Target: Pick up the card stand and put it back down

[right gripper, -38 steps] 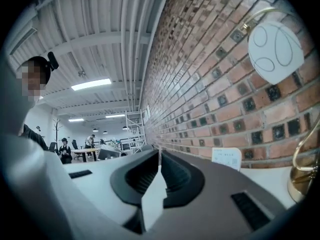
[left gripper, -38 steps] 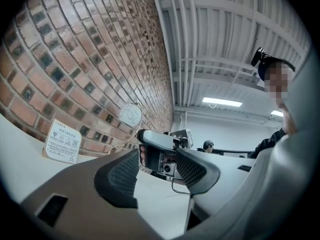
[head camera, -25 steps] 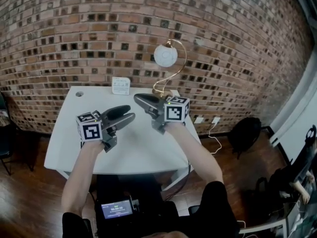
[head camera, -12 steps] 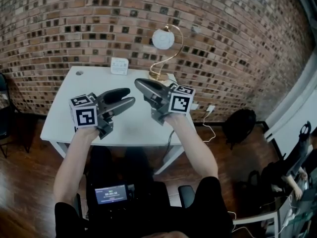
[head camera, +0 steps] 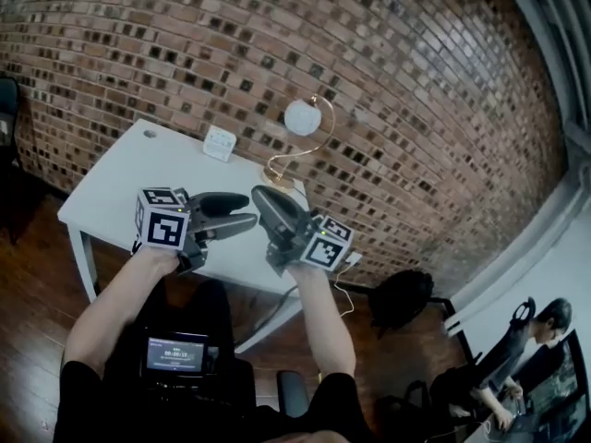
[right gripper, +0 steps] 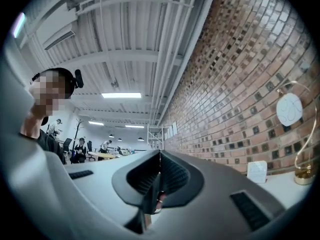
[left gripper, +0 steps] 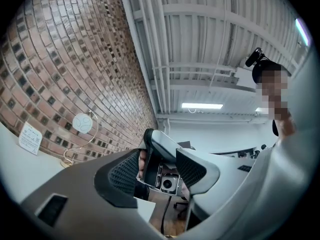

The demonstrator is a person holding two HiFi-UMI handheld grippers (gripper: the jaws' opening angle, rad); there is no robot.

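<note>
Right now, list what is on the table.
On the table, at its far edge: a card stand and a lamp. The left claw and right claw cover part of its near side.

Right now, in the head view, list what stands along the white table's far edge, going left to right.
round hole → card stand → lamp with its white globe
</note>
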